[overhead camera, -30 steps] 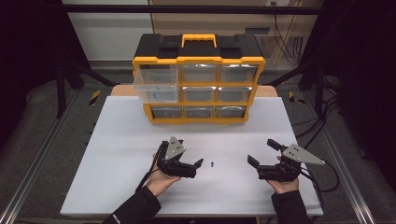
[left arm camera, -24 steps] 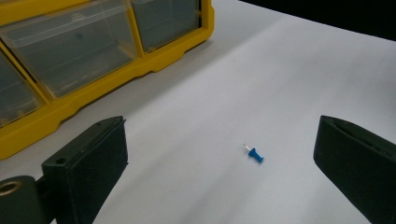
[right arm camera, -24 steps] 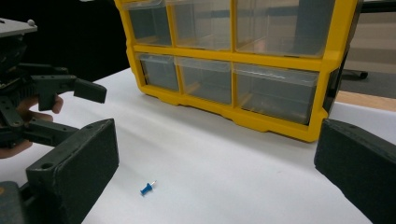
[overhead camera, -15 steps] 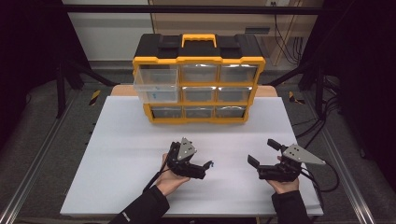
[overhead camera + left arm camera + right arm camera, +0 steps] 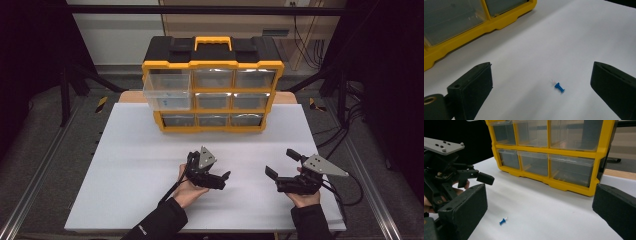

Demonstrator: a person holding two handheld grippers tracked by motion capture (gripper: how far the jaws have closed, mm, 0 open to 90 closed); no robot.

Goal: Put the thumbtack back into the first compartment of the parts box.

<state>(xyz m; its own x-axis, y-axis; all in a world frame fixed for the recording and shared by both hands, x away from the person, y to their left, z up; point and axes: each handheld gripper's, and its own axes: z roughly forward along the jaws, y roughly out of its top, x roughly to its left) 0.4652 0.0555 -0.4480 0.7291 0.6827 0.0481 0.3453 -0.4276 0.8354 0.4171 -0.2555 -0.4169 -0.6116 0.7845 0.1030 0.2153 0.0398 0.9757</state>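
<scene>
A small blue push pin (image 5: 559, 87) lies on its side on the white table (image 5: 140, 165). In the left gripper view it sits between the open jaws of my left gripper (image 5: 541, 75), nearer the right-hand jaw and touching neither. My left gripper (image 5: 216, 176) is low over the table's front middle. In the right gripper view the pin (image 5: 503, 221) lies just right of the left gripper (image 5: 451, 176). My right gripper (image 5: 281, 162) rests open at the front right, with nothing between its jaws (image 5: 539, 202).
A yellow and black drawer organizer (image 5: 212, 87) with clear drawers stands at the back of the table. Its top left drawer (image 5: 167, 91) is pulled out. Cables trail off the right edge (image 5: 350, 187).
My left gripper has moved right across the table, over the spot where the push pin lay. The right gripper has stayed put.
</scene>
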